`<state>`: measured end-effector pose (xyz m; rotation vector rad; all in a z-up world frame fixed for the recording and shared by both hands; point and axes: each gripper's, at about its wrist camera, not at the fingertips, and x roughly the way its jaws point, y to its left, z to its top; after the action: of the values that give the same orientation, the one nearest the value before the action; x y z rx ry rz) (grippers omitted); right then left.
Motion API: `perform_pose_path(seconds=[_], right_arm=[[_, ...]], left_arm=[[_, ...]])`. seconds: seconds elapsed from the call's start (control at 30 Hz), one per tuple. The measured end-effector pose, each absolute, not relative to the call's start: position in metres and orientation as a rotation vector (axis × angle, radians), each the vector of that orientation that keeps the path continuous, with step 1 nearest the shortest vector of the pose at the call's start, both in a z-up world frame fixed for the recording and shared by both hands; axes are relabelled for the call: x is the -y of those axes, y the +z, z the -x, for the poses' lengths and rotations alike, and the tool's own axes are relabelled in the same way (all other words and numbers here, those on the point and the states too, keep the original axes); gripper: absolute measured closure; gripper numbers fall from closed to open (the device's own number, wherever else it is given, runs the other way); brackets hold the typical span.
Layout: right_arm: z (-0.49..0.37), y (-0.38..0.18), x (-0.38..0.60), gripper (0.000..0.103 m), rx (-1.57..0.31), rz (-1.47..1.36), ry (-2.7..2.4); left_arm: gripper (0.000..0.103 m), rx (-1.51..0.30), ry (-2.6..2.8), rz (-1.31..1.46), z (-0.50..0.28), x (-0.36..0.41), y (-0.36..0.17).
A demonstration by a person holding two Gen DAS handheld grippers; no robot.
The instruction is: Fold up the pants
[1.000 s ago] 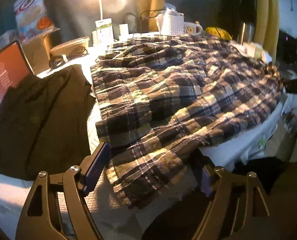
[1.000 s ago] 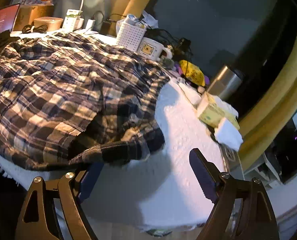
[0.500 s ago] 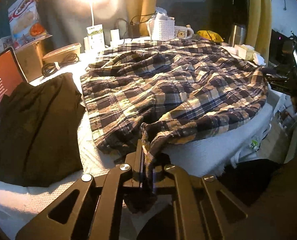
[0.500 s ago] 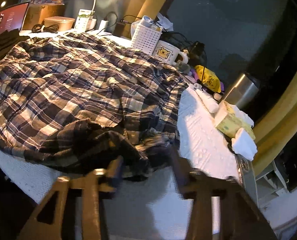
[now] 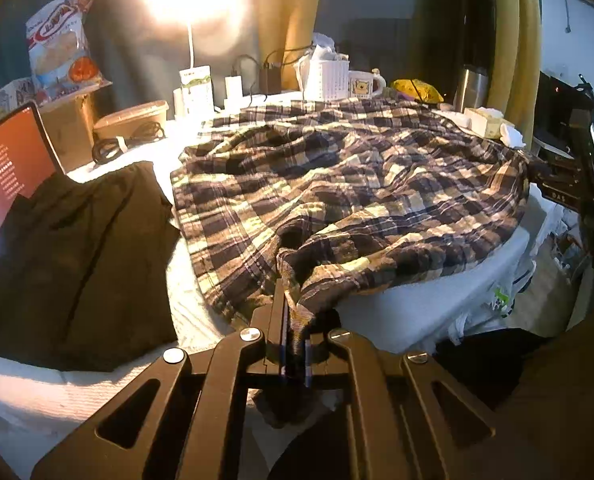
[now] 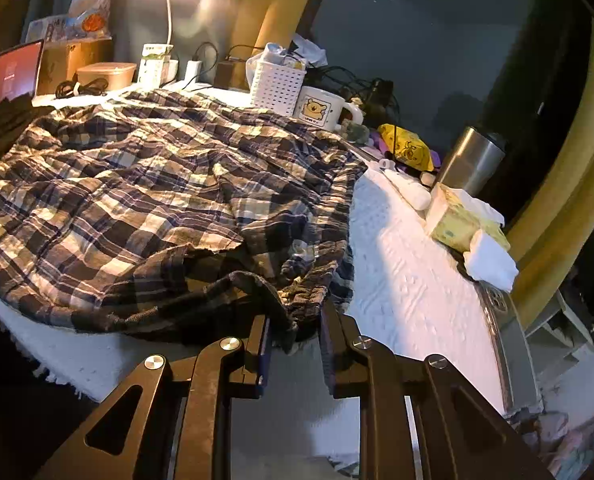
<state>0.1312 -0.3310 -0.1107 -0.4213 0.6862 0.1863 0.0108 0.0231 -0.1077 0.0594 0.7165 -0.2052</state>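
Plaid pants (image 5: 357,184) lie spread and wrinkled over a table with a white cover (image 5: 417,312). My left gripper (image 5: 293,308) is shut on a fold of their near edge, and the cloth hangs down between its fingers. In the right wrist view the pants (image 6: 137,184) fill the left half. My right gripper (image 6: 295,320) is at their bunched near right corner. Its jaws are closing, with the gathered cloth pressed between them.
A dark garment (image 5: 69,256) lies left of the pants, with a lit laptop (image 5: 9,160) behind it. A lamp, white basket (image 6: 277,84), mug (image 6: 321,110), steel tumbler (image 6: 471,160) and tissue box (image 6: 457,220) line the back and right. The white cover (image 6: 397,280) is bare at the right.
Both grippers stood wide at the pants' near edge a second ago. The left one has shut on the cloth. The right one has narrowed onto the bunched corner.
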Motion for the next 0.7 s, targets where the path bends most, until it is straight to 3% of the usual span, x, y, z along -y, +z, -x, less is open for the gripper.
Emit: perform_pose_path(seconds=[0.7], right_arm=[[-0.099,-0.097,0.358,0.082,-0.649,0.349,0.175]], left_arm=[[0.099,-0.699,-0.212,-0.079,0.007,-0.025,-0.087]])
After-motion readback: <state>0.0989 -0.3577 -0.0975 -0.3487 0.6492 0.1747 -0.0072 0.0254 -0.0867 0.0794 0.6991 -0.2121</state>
